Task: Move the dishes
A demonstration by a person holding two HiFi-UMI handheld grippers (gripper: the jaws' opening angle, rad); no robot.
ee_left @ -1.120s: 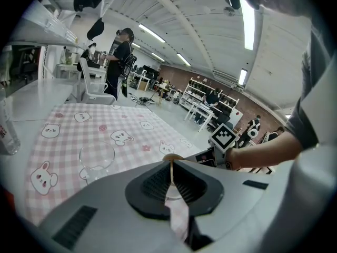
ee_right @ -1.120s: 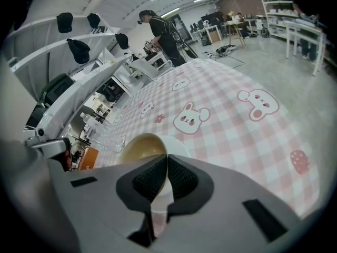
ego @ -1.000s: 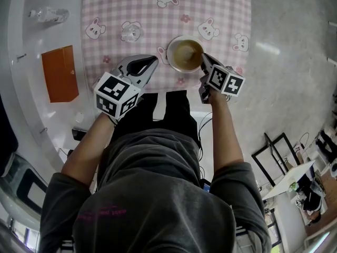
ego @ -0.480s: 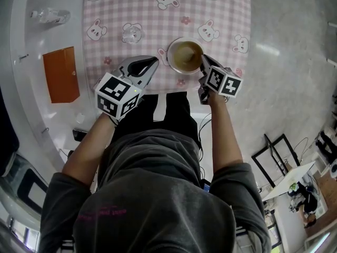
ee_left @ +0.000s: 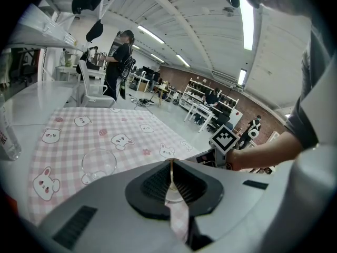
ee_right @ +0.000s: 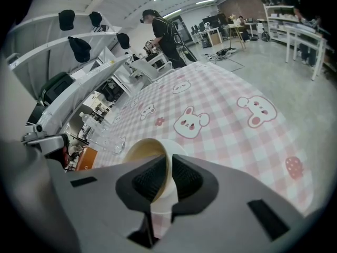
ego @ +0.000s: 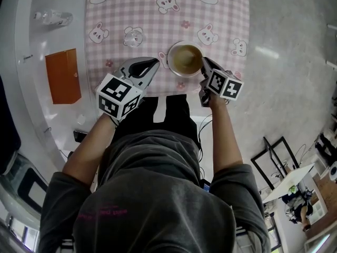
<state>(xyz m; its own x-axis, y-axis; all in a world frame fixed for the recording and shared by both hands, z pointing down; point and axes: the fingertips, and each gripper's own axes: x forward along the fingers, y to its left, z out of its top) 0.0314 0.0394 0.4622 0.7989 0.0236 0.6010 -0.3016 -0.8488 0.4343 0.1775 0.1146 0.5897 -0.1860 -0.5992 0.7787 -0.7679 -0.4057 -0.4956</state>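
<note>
Strip lights (ee_left: 246,15) run along the white ceiling. Below is a glossy grey floor (ego: 284,88), with a brick wall (ee_left: 179,74) far off and white desks (ee_right: 301,35) to one side.

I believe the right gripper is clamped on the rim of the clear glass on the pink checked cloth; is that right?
Not quite: the right gripper is clamped on the rim of the tan bowl, as the right gripper view shows.

Right gripper (ee_right: 168,165) jaws are clamped on the near rim of a tan-lined bowl (ee_right: 141,147). The bowl stands on a pink checked tablecloth (ee_right: 226,125) with animal prints. A clear glass (ee_right: 109,139) stands just left of it.
</note>
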